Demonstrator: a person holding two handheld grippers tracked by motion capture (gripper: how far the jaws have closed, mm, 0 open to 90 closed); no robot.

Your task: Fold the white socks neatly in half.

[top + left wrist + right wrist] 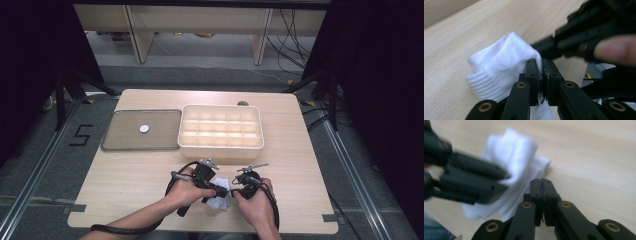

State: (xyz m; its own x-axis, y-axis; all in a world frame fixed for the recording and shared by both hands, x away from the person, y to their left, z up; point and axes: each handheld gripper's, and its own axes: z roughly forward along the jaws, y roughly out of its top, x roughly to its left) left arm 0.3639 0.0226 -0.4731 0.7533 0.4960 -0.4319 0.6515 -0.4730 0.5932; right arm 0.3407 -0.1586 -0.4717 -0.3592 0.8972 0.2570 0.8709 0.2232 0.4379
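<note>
Currently: white sock [219,201] near table's front edge [200,230], bunched between both tools. Left gripper [541,65] clamped on sock fabric. Right gripper [541,185] jaws together, nothing seen pinched. Compartment box [220,148] and tray [141,146] well apart; bare tabletop either side.

Left tool [541,75] jaws pinched together, right tool [541,192] jaws closed, tips nearly meeting
</note>
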